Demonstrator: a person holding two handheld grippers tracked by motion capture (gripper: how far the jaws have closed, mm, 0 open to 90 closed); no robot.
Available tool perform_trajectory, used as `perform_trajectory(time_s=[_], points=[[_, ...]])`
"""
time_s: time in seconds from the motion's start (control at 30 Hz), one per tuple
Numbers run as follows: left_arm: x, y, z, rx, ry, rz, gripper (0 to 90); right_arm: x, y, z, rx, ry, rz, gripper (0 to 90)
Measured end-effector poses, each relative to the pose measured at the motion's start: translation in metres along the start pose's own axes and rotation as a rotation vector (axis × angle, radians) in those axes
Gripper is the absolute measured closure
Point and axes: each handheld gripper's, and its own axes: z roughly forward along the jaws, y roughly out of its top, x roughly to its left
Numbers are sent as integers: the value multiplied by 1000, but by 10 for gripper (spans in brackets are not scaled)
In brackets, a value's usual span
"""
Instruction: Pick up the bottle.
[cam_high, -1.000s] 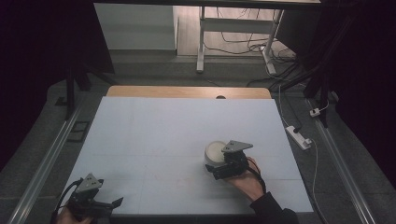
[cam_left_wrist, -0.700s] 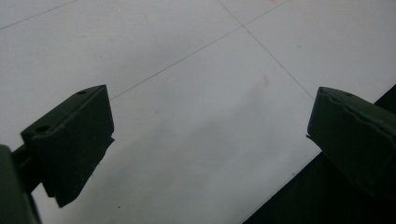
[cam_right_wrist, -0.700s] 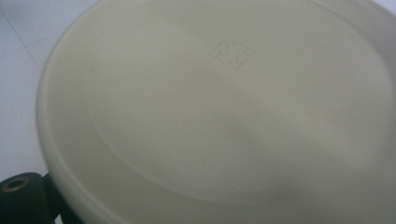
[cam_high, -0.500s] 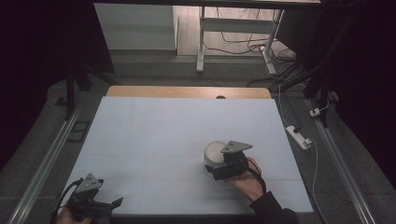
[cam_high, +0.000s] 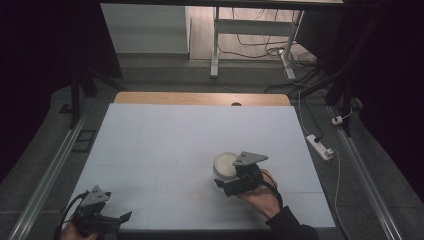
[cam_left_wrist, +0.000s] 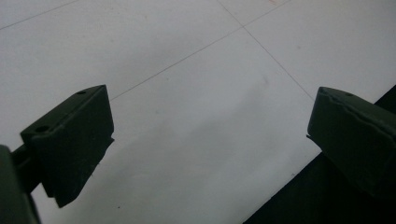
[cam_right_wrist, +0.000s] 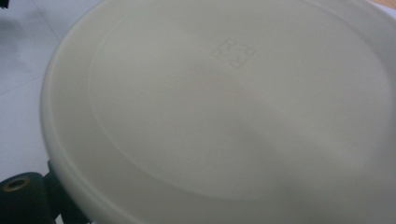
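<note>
A white round container (cam_high: 226, 166) stands on the white table (cam_high: 165, 140), right of centre and toward the front. My right gripper (cam_high: 225, 183) reaches it from the near right, held by a hand, and its jaws close on the container's near side. In the right gripper view the container's pale round face (cam_right_wrist: 224, 102), with a small embossed mark, sits very close, and one black jaw shows under its rim at the bottom left. My left gripper (cam_high: 120, 217) rests at the table's front left corner, open, with bare table between its jaws (cam_left_wrist: 210, 140).
A wooden strip (cam_high: 200, 98) runs along the table's far edge. Metal rails (cam_high: 50, 165) flank the table on both sides. A white power strip (cam_high: 320, 146) with cables lies on the floor to the right. Desk legs (cam_high: 215, 45) stand behind the table.
The right gripper and the white container have shifted slightly left and toward the front edge together. The left gripper has stayed in place.
</note>
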Motion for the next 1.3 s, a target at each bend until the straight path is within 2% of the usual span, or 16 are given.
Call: perform_trajectory(time_s=[0.43, 1.3], points=[[1, 0, 0, 0, -5, -4, 12, 14, 13, 1, -12, 43, -23, 65], [1, 0, 0, 1, -6, -6, 12, 42, 33, 23, -11, 120, -84, 66]])
